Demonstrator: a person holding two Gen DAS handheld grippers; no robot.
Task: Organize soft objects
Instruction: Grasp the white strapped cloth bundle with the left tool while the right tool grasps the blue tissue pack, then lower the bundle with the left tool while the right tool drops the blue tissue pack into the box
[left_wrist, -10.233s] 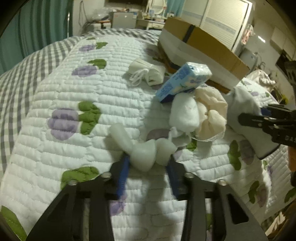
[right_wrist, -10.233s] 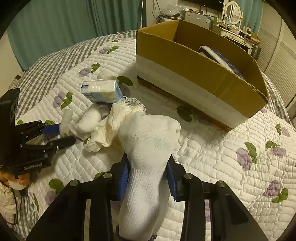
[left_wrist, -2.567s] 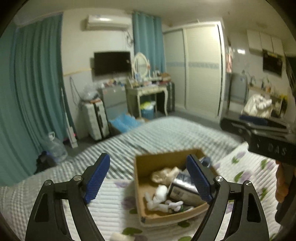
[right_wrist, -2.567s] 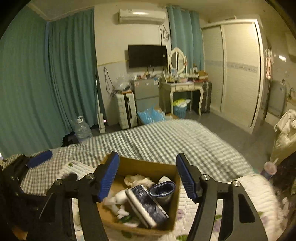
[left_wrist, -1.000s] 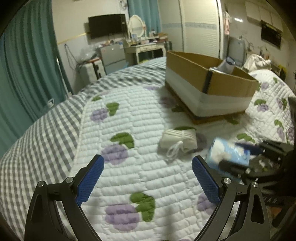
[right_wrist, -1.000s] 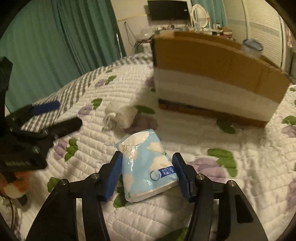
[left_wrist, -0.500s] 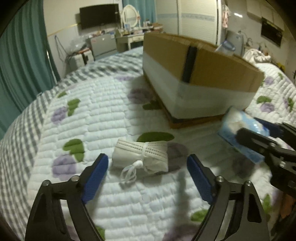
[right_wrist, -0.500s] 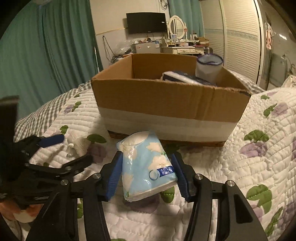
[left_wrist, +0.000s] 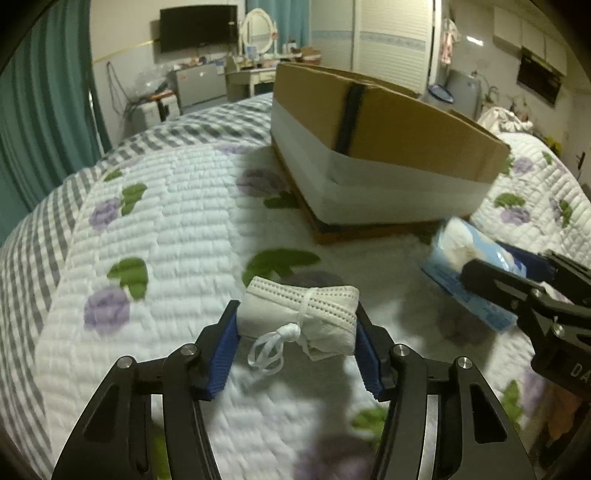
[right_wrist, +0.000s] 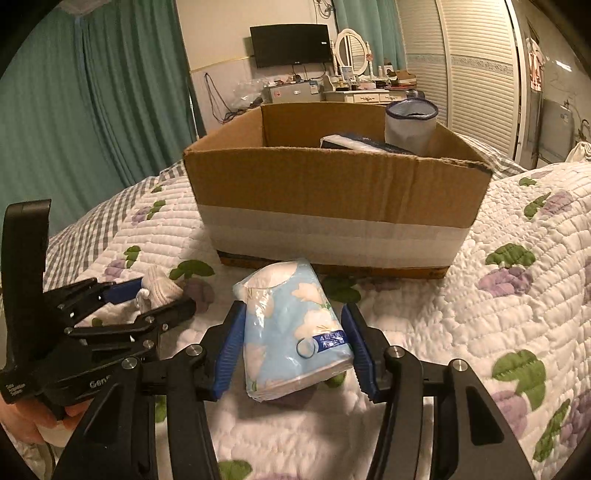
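Observation:
My left gripper (left_wrist: 297, 332) is shut on a rolled white face mask (left_wrist: 299, 312) tied with its ear loop, just above the quilt. It also shows in the right wrist view (right_wrist: 159, 288), at the left. My right gripper (right_wrist: 293, 332) is shut on a light blue tissue pack (right_wrist: 291, 328) and holds it above the quilt in front of the cardboard box (right_wrist: 332, 188). The tissue pack shows in the left wrist view (left_wrist: 469, 254) at the right, near the box (left_wrist: 376, 147). The box holds a dark pack and a white cup-shaped item.
The bed is covered by a white quilt (left_wrist: 177, 236) with purple flowers and green leaves. A grey checked sheet (left_wrist: 22, 251) lies at its left edge. Teal curtains (right_wrist: 92, 110), a dresser and a wall TV stand behind the bed.
My left gripper has moved down around the rolled mask and shut on it. My right gripper still holds the tissue pack in front of the box, now a little closer to it.

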